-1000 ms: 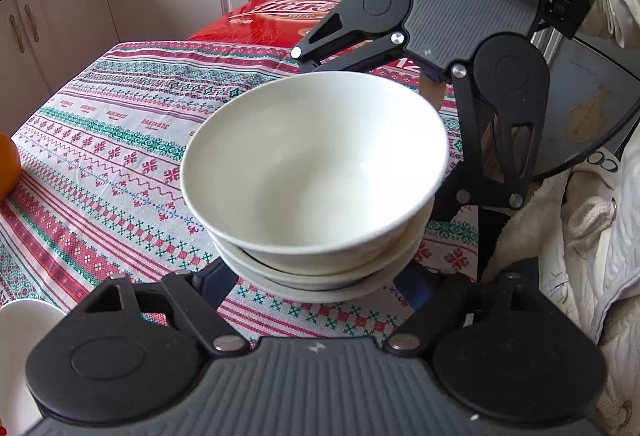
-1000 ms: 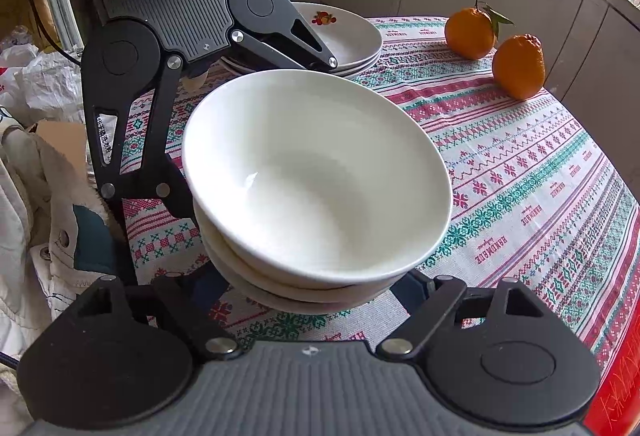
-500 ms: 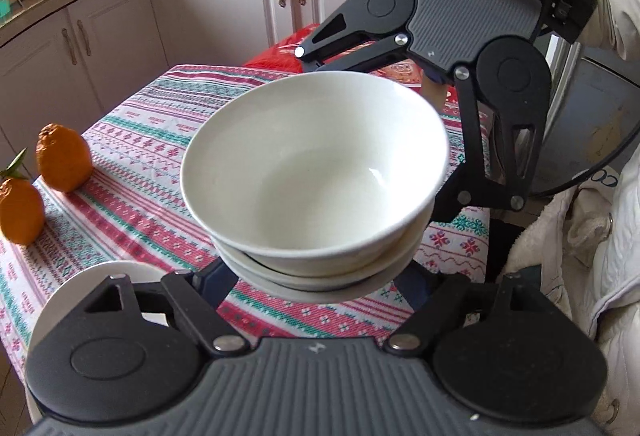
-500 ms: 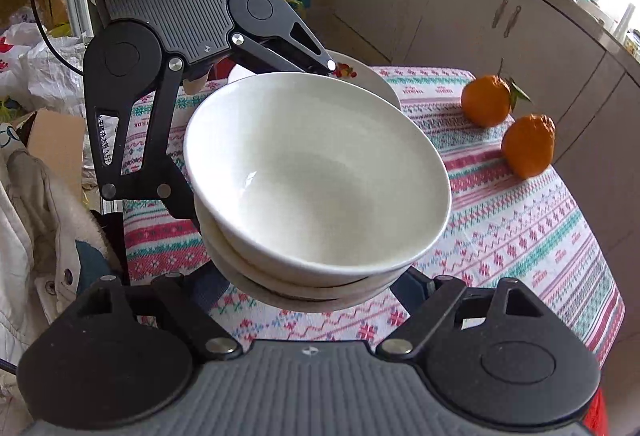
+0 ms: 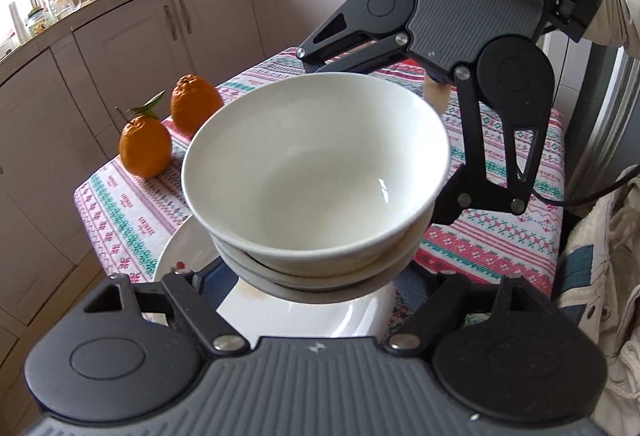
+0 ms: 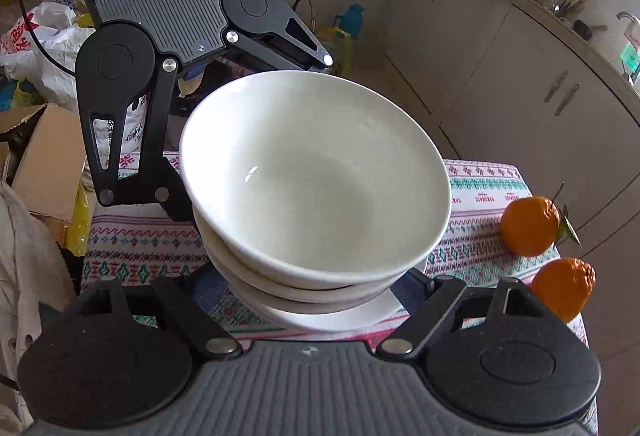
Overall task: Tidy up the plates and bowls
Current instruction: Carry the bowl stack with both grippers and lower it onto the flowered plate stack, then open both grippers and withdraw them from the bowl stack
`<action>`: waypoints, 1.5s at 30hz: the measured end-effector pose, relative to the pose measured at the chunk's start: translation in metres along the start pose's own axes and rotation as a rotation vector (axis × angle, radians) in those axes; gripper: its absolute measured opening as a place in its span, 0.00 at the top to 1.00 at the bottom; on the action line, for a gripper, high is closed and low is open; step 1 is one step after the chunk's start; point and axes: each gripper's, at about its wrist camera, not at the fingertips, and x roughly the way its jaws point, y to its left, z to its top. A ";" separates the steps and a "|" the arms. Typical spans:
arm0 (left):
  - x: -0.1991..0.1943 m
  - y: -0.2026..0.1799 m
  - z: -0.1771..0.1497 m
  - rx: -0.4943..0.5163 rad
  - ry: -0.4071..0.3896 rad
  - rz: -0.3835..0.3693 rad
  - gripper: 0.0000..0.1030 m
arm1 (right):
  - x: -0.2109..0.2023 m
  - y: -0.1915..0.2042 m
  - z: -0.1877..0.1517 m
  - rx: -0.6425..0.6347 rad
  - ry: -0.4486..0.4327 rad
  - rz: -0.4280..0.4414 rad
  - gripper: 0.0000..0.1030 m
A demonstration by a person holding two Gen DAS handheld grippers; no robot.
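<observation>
A stack of white bowls (image 5: pixel 316 172) fills the middle of both views (image 6: pixel 316 180). It is held in the air between my two grippers, which face each other across it. My left gripper (image 5: pixel 316 284) clamps the near side of the stack from below the rim. My right gripper (image 6: pixel 316 288) clamps the opposite side. Each gripper also shows in the other's view, the right one (image 5: pixel 452 48) and the left one (image 6: pixel 168 48). Right under the stack lies a pile of white plates (image 5: pixel 304 316) on the table, also in the right wrist view (image 6: pixel 340 312).
The table has a red, green and white patterned cloth (image 5: pixel 500 220). Two oranges (image 5: pixel 146 146) sit near its corner (image 6: pixel 528 224). Kitchen cabinets (image 5: pixel 132 52) stand behind. Bags and a cardboard box (image 6: pixel 44 156) lie on the floor beside the table.
Both grippers have carried the bowl stack across the table toward the oranges. The plate pile has come into view directly beneath the stack.
</observation>
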 end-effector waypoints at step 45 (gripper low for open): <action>0.019 0.033 -0.019 -0.073 0.029 0.014 0.19 | 0.062 -0.049 -0.003 0.122 0.014 0.122 0.13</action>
